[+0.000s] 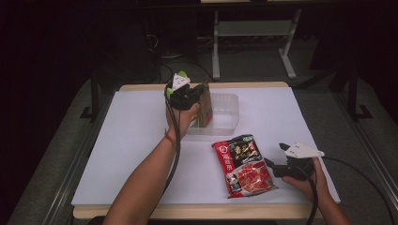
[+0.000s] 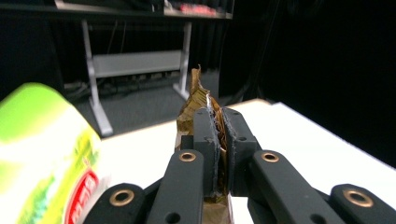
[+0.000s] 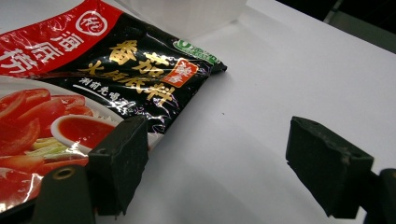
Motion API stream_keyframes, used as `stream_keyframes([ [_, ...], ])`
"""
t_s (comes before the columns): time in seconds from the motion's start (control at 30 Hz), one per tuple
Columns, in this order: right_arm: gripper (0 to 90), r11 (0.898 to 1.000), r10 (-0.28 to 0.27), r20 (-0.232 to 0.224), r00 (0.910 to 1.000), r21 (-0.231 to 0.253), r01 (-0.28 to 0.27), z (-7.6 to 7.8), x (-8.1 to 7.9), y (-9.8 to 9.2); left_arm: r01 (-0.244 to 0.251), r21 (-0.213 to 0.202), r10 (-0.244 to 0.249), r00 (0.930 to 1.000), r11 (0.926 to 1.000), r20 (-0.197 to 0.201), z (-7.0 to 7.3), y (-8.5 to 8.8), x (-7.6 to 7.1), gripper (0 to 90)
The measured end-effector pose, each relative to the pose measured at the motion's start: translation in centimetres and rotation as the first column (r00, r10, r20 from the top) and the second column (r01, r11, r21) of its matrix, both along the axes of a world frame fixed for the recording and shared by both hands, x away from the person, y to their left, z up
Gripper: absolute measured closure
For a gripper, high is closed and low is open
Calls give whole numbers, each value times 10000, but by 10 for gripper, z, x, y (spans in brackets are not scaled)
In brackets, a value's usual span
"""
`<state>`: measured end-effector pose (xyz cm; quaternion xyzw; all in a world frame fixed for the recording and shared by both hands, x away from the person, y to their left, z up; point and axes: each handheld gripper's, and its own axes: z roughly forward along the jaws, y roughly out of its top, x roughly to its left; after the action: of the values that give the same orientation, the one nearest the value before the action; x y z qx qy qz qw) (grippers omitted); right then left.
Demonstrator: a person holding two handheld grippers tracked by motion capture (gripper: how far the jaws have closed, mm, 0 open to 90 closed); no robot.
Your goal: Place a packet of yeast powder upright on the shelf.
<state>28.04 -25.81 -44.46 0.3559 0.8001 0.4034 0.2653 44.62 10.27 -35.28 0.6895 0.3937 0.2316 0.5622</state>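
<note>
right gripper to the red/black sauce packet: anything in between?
Nothing visible. The right gripper sits open at the right edge of the sauce packet, which lies flat on the white table. In the right gripper view one jaw is already against the packet's edge, with bare table between the jaws. The clear tub lies beyond it.

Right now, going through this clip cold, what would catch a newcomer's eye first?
Probably the red and black sauce packet lying flat on the white table near the front, beside the open right gripper. Next, the left gripper, raised over the clear plastic tub at the far edge, clamps a brown packet upright.
</note>
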Motion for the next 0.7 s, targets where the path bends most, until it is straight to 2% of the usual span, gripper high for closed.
stream_keyframes([
  [0.27,207,10000,31,-45,10000,-37,-31,-1,1,1,200,194,-204,9996,9996,208,-1,1,-6,834],
  [0.4,209,10000,16,-78,10000,-53,-17,-1,1,1,540,159,-543,9984,9984,176,-1,3,-7,803],
  [0.47,209,10000,28,-70,10000,-61,-28,-1,0,1,854,-32,-854,9963,9963,44,-1,4,-8,802],
  [0.53,209,10000,34,-90,10000,-87,-35,-2,1,1,922,263,-924,9957,9954,56,1,6,-11,801],
  [0.7,210,9999,40,-125,9999,-104,-41,-2,1,2,956,394,-956,9954,9946,-28,2,10,-11,779],
])
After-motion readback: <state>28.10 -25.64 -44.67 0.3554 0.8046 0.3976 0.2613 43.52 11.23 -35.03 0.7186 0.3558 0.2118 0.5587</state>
